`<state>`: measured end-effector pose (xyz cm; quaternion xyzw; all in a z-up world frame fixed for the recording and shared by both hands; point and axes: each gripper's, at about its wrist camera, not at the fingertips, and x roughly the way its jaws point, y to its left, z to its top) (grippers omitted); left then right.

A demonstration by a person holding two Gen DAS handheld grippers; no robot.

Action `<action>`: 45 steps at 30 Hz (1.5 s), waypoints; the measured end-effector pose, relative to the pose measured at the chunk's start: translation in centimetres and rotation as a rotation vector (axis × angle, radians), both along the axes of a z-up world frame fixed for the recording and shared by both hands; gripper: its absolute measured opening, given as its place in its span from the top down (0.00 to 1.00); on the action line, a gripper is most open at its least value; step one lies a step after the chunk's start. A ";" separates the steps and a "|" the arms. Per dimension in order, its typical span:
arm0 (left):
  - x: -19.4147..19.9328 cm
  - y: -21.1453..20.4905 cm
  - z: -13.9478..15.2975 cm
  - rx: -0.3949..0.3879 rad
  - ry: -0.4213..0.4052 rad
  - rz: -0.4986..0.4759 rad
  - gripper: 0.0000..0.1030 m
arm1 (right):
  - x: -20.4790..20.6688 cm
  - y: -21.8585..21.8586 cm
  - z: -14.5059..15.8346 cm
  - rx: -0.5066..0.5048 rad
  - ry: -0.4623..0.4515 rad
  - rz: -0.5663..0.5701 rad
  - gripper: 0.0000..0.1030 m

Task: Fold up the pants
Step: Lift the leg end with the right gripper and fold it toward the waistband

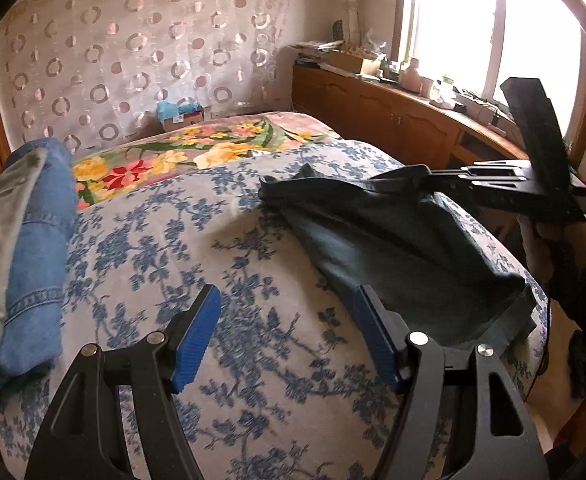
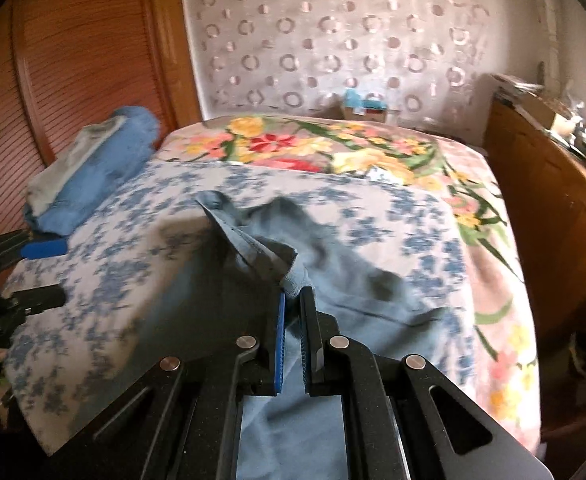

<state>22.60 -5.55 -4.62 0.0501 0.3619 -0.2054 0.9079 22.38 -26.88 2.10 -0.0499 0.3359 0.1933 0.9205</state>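
Dark grey-blue pants (image 1: 405,248) lie crumpled on the blue-flowered bedspread (image 1: 197,240), toward its right side. My left gripper (image 1: 289,300) is open and empty, hovering over the bedspread just left of the pants' near hem. My right gripper (image 2: 293,300) is shut on a bunched fold of the pants (image 2: 333,280) and lifts it off the bed; in the left wrist view the right gripper (image 1: 433,178) reaches in from the right over the pants. In the right wrist view the left gripper (image 2: 45,268) shows at the left edge.
A stack of folded jeans and a grey garment (image 1: 25,248) lies at the bed's left edge, also in the right wrist view (image 2: 89,168). A bright floral blanket (image 1: 197,152) covers the far end. A wooden cabinet (image 1: 393,112) with clutter runs along the right under the window.
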 end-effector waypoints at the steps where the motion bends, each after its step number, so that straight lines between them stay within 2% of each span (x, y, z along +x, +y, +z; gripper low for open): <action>1: 0.1 -0.2 0.0 0.000 0.002 -0.004 0.32 | 0.4 -0.4 -0.2 -0.006 0.003 -0.011 0.94; 8: 0.5 -1.4 -0.6 0.012 0.019 -0.016 0.32 | 2.8 -2.5 -1.1 -0.037 0.019 -0.086 0.94; 20: 0.9 -2.4 -1.1 0.029 0.034 -0.026 0.32 | 2.7 -2.9 -0.4 -0.059 -0.032 -0.183 0.95; 28: 0.7 -2.8 -1.1 0.026 0.038 -0.035 0.32 | 3.5 -2.9 -2.0 -0.071 0.037 -0.203 0.95; 32: 0.5 -2.9 -1.0 0.018 0.041 -0.039 0.32 | 3.8 -3.5 -1.5 -0.061 0.032 -0.233 0.85; 37: 0.1 -3.1 -0.9 0.016 0.039 -0.043 0.32 | 1.7 -4.0 -1.0 -0.022 0.010 -0.226 0.82; 45: -1.8 -3.4 -0.9 0.001 0.038 -0.052 0.32 | -4.4 -3.8 -0.9 0.021 0.001 -0.179 0.82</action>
